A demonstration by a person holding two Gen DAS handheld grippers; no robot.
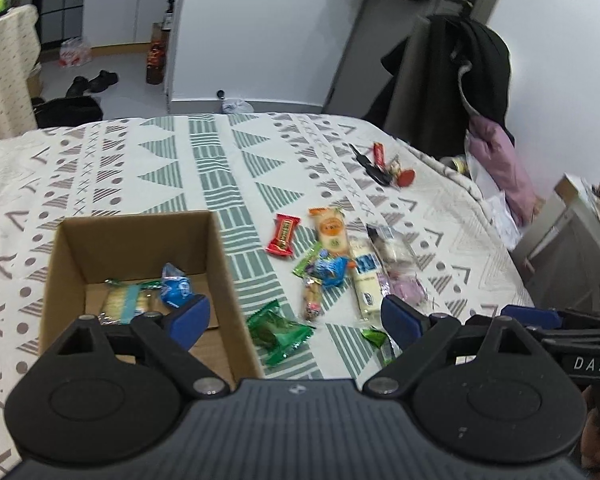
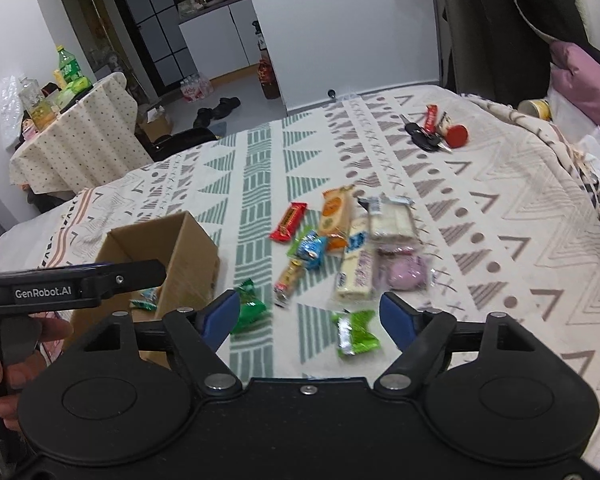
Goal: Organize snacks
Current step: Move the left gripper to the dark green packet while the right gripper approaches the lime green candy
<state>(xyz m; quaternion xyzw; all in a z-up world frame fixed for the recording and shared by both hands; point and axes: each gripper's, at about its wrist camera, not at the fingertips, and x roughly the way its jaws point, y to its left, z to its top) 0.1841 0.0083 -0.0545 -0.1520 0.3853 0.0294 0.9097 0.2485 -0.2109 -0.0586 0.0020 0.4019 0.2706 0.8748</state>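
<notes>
Left gripper point(image 1: 296, 318): jaws wide, nothing between them, hovering over the right wall of the cardboard box point(image 1: 225, 272). Its side reads "GenRobot.AI" in the right wrist view; a hand point(image 2: 4, 364) grips the handle.

Right gripper point(image 2: 308, 318): jaws wide, empty, above the patterned bedspread point(image 2: 500, 216). Its body shows "DAS" in the left wrist view.

Nearest snacks: green packet point(image 2: 358, 334) between the right fingers on the cloth; second green packet point(image 1: 278, 332) just right of the box.

Box open, sitting on the bedspread. Inside: a blue-wrapped candy point(image 1: 175, 286) and a pale flat packet with a blue stripe point(image 1: 126, 302). Print unreadable.

Loose pile beyond, right of the box:
- blue candy point(image 2: 311, 249)
- small tan stick snack point(image 2: 288, 282)
- long white bar with blue label point(image 2: 354, 270), text too blurred
- purple snack in clear wrap point(image 2: 406, 274)
- white wafer pack point(image 2: 392, 220)
- orange-cream packet point(image 2: 335, 212)
- red candy bar point(image 2: 288, 222), gold label, illegible

Further out, well apart from the pile: key bunch with black fob and red tag point(image 2: 436, 130).

Past the bed: side table with a dotted cloth point(image 2: 80, 140), green bottle point(image 2: 69, 65) on it; label unreadable.
</notes>
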